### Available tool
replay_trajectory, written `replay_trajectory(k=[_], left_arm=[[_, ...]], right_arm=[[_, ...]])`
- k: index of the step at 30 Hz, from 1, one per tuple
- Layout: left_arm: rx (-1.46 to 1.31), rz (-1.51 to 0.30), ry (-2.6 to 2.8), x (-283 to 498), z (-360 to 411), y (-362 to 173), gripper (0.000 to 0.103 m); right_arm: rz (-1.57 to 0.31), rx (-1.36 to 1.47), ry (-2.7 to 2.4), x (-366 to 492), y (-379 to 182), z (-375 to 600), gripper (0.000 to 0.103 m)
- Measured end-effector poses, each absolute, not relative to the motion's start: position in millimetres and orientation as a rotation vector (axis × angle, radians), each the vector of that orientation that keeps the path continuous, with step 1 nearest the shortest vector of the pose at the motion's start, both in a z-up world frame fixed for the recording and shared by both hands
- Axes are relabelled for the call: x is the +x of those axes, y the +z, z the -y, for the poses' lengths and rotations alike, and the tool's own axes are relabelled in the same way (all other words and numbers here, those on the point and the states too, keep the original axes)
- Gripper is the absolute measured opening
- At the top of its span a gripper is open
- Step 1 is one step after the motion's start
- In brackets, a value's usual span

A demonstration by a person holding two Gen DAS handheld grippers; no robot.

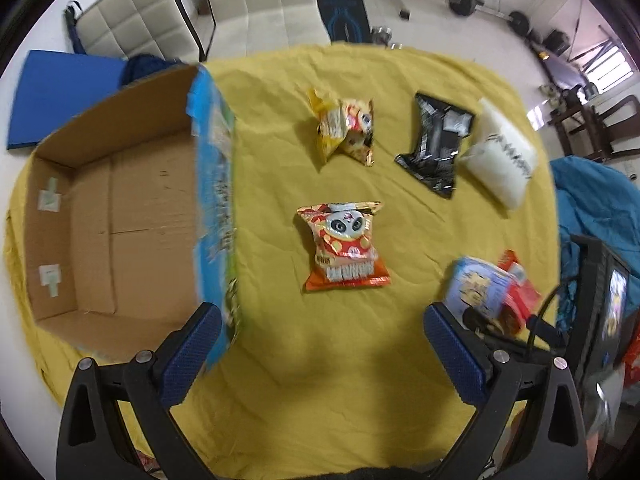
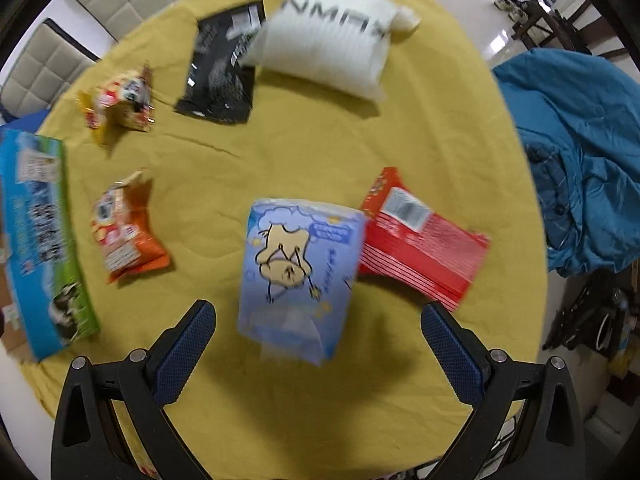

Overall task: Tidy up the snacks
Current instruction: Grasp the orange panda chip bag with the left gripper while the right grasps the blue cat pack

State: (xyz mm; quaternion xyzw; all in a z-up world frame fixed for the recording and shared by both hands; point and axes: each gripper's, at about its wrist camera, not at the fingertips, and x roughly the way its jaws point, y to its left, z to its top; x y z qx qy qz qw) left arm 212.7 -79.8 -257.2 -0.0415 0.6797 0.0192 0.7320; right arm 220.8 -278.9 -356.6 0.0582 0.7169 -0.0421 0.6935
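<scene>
Left tongs [image 1: 322, 344] spread wide, nothing between the blue pads, hovering over bare yellow cloth [image 1: 320, 380] on the tabletop. Right tongs [image 2: 318, 344] also wide, empty, just short of the light-blue pack w/ cartoon figure [image 2: 298, 276], which sits between & ahead of the tips; can't tell if it's touching the cloth, frame blurred. Red packet [image 2: 424, 240] lies right beside it, partly tucked under its edge. Orange panda snack bag [image 1: 346, 246] flat at cloth centre, well apart from the rest. Smaller yellow-red bag [image 1: 346, 128] crumpled further back. Black packet [image 1: 436, 146] near far right, w/ white puffy bag [image 1: 500, 156] touching its right side. Open cardboard box [image 1: 120, 216] w/ blue printed outer wall stands at left of cloth, inside looks bare in left-wrist view. Padded chairs [image 1: 256, 4] behind tabletop; blue-teal fabric [image 2: 580, 160] heaped at right.
</scene>
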Motion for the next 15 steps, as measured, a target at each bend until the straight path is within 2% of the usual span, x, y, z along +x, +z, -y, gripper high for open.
replay_trajectory(k=[8,13,15], left_arm=[[-0.108,-1.656,0.039,257,84,-335,0.103],[-0.086,-1.722,0.019,269,91,-369,0.103],[-0.086,-1.732,0.008,273,93,-378,0.103]], right_arm=[[-1.678,0.201,-0.11,229,-414,272,0.103],[-1.707,0.28,-0.123,224,-435,282,0.09],[-1.713,0.306,-0.118,223,-442,287,0.09]])
